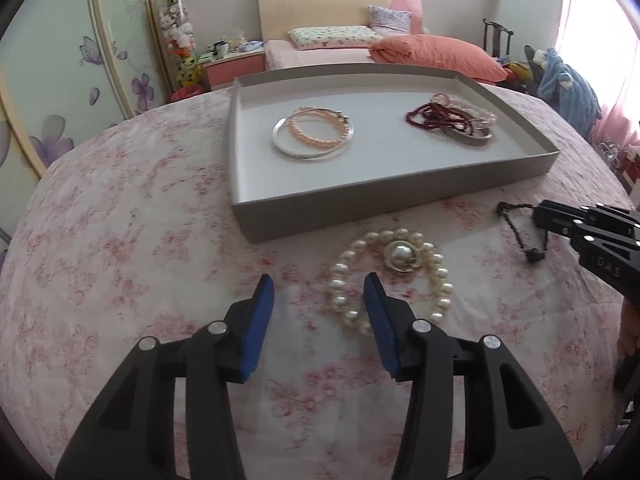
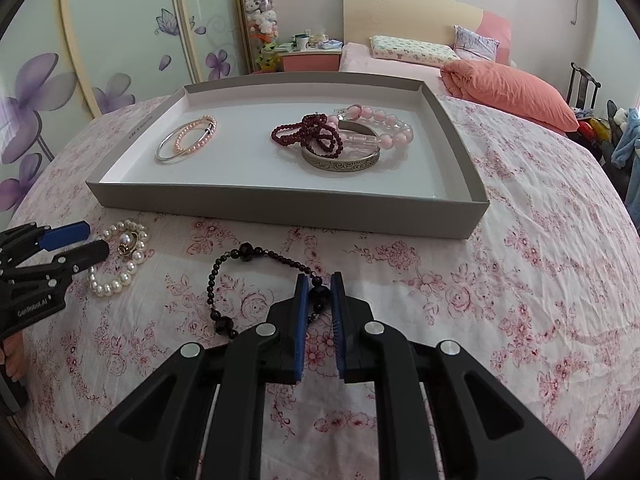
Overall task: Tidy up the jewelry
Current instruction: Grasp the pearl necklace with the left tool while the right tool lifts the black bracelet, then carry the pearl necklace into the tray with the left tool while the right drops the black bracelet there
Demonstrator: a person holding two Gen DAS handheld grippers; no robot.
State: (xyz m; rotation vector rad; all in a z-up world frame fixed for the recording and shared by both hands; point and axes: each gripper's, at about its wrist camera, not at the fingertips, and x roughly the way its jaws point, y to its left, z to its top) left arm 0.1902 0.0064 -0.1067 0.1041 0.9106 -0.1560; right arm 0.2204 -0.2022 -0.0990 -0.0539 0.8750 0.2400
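Note:
A grey tray (image 1: 312,208) (image 2: 280,206) lies on the floral cloth. It holds a silver bangle with a peach pearl bracelet (image 1: 312,132) (image 2: 188,140) on the left, and a dark red bead string (image 1: 440,118) (image 2: 308,134), a pink bead bracelet (image 2: 384,120) and an engraved bangle (image 2: 340,160) on the right. A white pearl bracelet (image 1: 392,276) (image 2: 120,260) lies in front of the tray. My left gripper (image 1: 320,292) (image 2: 80,240) is open, its right finger over the pearls. My right gripper (image 2: 319,284) (image 1: 538,216) is shut on a black bead bracelet (image 2: 224,280) (image 1: 520,232).
The floral tablecloth (image 1: 120,240) covers the round table. Behind it are a bed with an orange pillow (image 1: 432,54), a nightstand (image 1: 236,64), a wardrobe with purple flowers (image 2: 48,92) and a chair with clothes (image 1: 568,80).

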